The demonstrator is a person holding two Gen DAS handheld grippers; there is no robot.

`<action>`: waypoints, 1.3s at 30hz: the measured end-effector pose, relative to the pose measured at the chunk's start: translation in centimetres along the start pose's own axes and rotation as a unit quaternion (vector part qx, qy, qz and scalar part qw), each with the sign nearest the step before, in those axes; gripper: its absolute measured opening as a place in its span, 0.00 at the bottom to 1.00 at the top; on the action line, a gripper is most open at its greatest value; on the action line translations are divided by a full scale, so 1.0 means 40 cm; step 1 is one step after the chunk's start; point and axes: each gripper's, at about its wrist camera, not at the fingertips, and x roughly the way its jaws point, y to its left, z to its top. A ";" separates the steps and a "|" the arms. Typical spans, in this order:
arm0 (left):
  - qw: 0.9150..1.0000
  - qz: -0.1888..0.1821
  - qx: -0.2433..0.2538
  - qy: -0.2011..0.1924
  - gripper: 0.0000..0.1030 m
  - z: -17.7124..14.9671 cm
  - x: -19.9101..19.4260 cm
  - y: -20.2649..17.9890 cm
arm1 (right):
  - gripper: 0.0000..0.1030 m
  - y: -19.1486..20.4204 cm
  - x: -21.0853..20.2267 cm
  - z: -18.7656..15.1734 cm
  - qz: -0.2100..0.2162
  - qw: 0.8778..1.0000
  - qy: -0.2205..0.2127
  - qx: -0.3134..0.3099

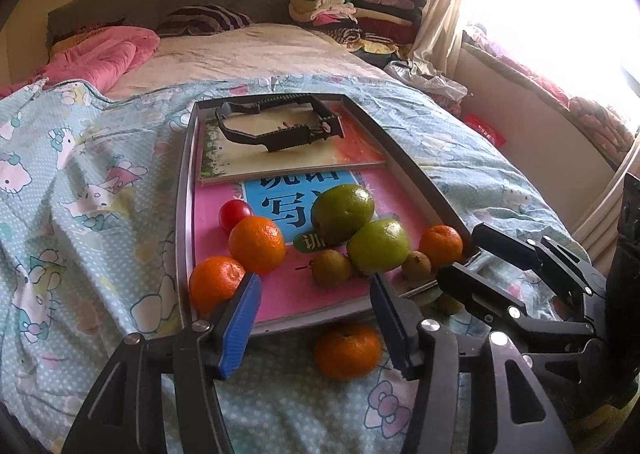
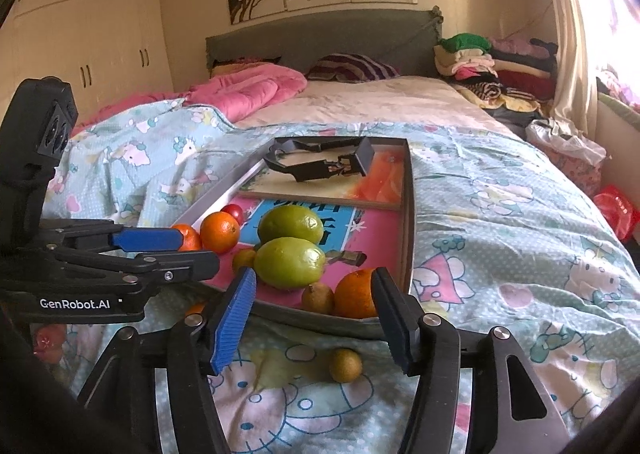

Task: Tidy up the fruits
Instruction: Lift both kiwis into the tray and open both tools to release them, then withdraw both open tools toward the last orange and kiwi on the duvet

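Note:
A grey tray point(image 1: 182, 213) lies on the cartoon-print bed cover and holds two green fruits point(image 1: 342, 211) point(image 1: 378, 245), three oranges point(image 1: 257, 245), a red tomato point(image 1: 235, 213) and small brownish fruits point(image 1: 331, 268). One orange point(image 1: 347, 350) rests on the cover just in front of the tray, below the gap of my left gripper point(image 1: 314, 290), which is open and grips nothing. My right gripper point(image 2: 314, 282) is open too, over the tray's near corner point(image 2: 408, 213). A small brownish fruit point(image 2: 346, 364) lies loose on the cover beneath it. Each gripper shows in the other's view point(image 1: 462, 254) point(image 2: 196, 252).
A black plastic frame point(image 1: 280, 125) lies on a book at the tray's far end. Beyond are a pink quilt point(image 1: 104, 57), a striped pillow point(image 1: 204, 17) and a pile of clothes point(image 1: 340, 13). A bright window point(image 1: 560, 13) is on the right, wardrobes point(image 2: 88, 33) on the left.

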 end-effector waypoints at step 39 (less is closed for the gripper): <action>1.000 0.008 0.005 0.005 0.62 -0.059 -0.058 -0.021 | 0.65 0.003 -0.050 -0.062 -0.024 0.999 0.035 -0.002</action>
